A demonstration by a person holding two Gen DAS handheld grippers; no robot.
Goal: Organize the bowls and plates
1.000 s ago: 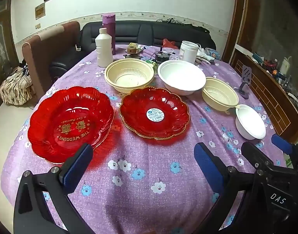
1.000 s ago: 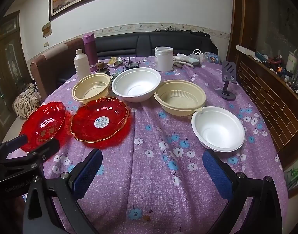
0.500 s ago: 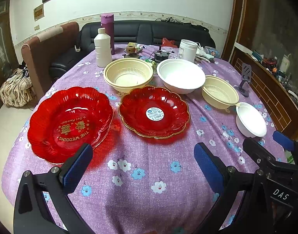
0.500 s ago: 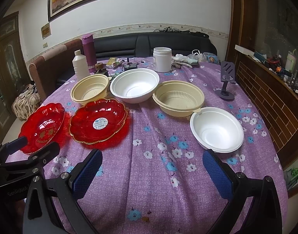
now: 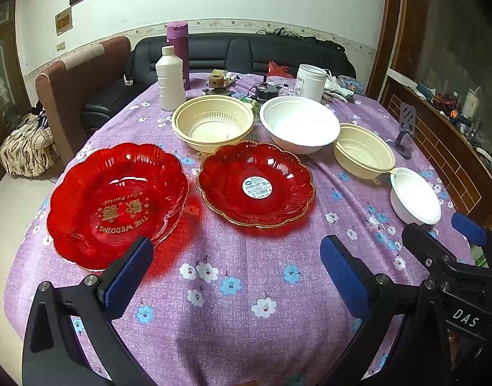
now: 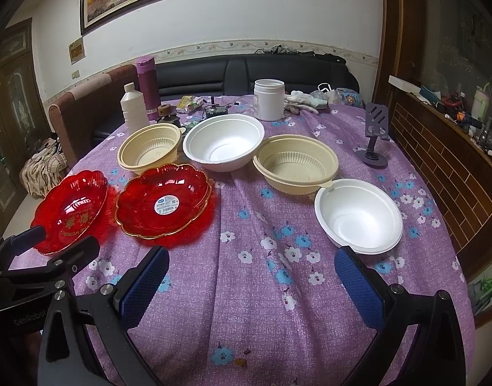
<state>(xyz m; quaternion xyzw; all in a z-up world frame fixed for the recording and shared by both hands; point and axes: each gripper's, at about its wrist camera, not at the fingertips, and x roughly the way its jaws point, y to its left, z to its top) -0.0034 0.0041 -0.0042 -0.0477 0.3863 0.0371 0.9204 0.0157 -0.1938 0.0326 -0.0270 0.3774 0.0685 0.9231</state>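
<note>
Both tools, the left tool (image 5: 236, 276) and the right tool (image 6: 252, 280), hung wide apart and empty above the purple flowered counter (image 6: 246, 305). Two scalloped red plastic plates (image 5: 117, 202) lay side by side at its left; four cream and white plastic bowls (image 6: 225, 143) curved behind them toward the right.

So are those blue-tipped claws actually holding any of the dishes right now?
No. The left gripper and the right gripper are both open with nothing between their pads, hanging over the purple tablecloth, short of the plates and bowls.
</note>
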